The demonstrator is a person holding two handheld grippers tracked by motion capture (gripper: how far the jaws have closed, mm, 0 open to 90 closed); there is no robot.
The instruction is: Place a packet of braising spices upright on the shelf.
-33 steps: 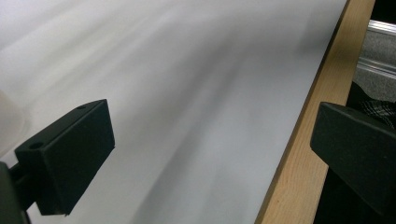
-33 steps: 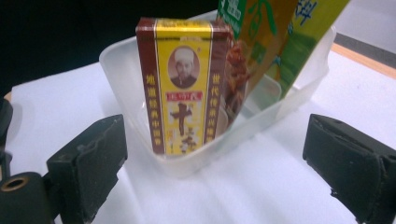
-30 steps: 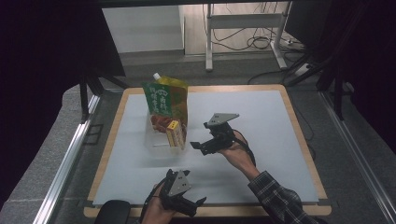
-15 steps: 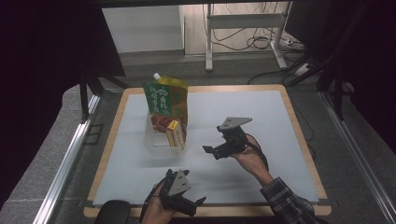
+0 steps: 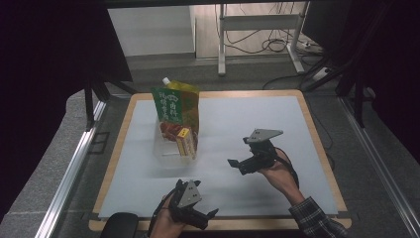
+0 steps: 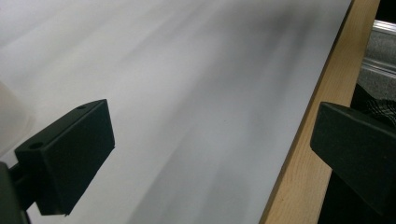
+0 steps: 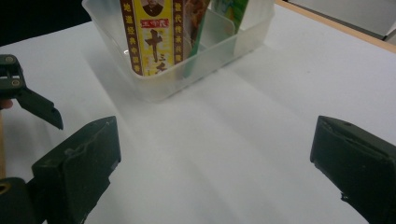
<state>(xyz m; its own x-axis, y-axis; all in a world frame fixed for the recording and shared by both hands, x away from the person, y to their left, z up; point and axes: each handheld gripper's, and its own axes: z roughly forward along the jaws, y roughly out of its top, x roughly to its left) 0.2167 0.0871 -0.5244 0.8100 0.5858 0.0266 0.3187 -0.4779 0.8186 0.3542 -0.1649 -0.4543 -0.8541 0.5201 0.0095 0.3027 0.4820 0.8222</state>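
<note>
A clear plastic bin [image 5: 166, 157] stands left of the white mat's middle. In it a green pouch [image 5: 174, 102] with a white spout stands upright, with a yellow box [image 5: 184, 142] and a reddish packet beside it. My right gripper [image 5: 239, 166] hovers right of the bin, open and empty, pointing toward it. In the right gripper view [image 7: 212, 154] the bin [image 7: 219, 44] and the yellow box [image 7: 150, 35] lie ahead. My left gripper [image 5: 205, 218] is low at the mat's front edge, open with nothing between its jaws; the left gripper view [image 6: 210, 154] looks across bare mat.
The white mat [image 5: 247, 119] lies on a wooden board [image 5: 313, 129] with a metal rail on each side. The board's wooden edge [image 6: 303, 154] runs by my left gripper's right jaw. The left gripper's tip [image 7: 32, 100] pokes into the right gripper view.
My right gripper has drawn back to the right, away from the bin, staying open. The left gripper has barely shifted.
</note>
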